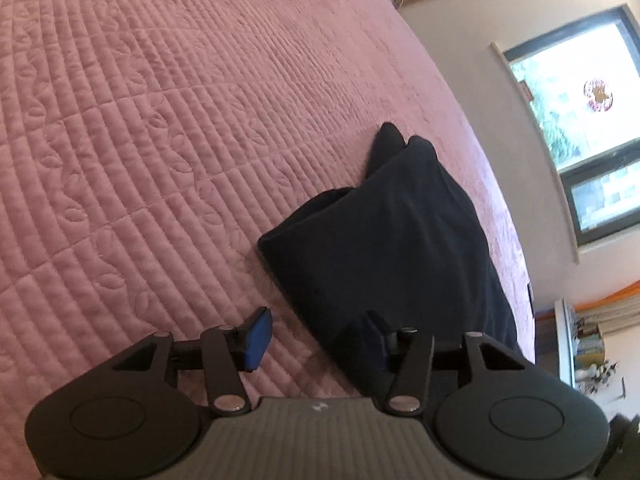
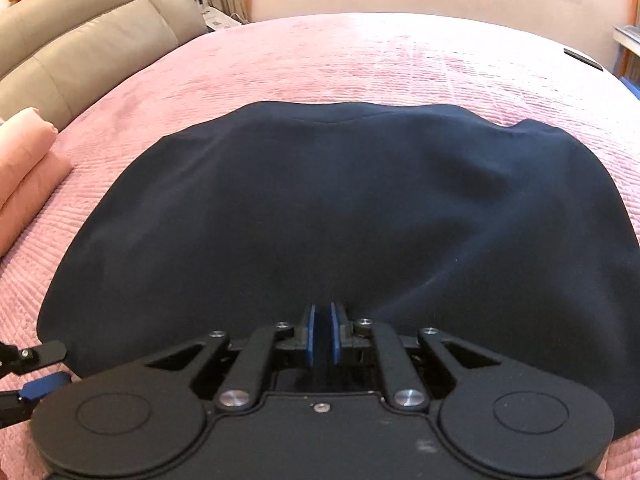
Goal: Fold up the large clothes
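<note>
A dark navy garment (image 2: 320,208) lies folded on the pink quilted bedspread (image 2: 360,64). My right gripper (image 2: 322,334) sits at the garment's near edge, its blue pads shut on dark fabric, with creases running toward them. In the left wrist view the same garment (image 1: 392,240) shows as a narrow folded stack at the right. My left gripper (image 1: 318,338) stands open at the garment's near corner: one blue pad (image 1: 258,338) is over the bedspread (image 1: 160,140), the other finger over the cloth, and neither presses on it. The left gripper (image 2: 46,370) also shows at the lower left of the right wrist view.
A folded pink cloth (image 2: 28,168) lies on the bed to the left. A grey padded headboard (image 2: 88,40) runs along the far left. A window (image 1: 580,128) and a shelf (image 1: 584,348) stand past the bed's right edge.
</note>
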A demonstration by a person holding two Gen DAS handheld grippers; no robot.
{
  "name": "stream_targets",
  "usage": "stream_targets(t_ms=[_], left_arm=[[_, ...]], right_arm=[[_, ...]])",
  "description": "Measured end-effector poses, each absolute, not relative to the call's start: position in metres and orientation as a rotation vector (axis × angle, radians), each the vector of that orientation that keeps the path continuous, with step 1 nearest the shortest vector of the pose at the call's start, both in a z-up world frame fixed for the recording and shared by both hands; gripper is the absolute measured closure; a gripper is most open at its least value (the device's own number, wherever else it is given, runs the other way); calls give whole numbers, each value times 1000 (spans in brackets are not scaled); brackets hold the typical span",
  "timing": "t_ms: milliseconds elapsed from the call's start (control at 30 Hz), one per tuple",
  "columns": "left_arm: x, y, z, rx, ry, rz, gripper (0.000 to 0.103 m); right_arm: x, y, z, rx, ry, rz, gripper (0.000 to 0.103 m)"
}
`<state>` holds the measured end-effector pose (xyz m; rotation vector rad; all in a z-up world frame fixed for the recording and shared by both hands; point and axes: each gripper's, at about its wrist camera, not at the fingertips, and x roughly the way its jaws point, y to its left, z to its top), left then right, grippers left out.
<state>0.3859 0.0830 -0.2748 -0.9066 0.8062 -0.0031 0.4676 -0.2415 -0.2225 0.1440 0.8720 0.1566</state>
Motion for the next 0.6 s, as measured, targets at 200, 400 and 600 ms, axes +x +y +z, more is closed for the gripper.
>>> stream_targets(t_ms=[200, 400, 600], left_arm=[[428, 79, -288, -1041, 649, -127, 32], [459, 52, -289, -980, 655, -133, 36], [468, 36, -271, -888, 653, -80, 88]], right_arm=[[450, -253, -225, 170, 853, 186, 94], [429, -268, -195, 215, 737, 121, 93], [437, -262, -236, 226, 837, 163, 92]])
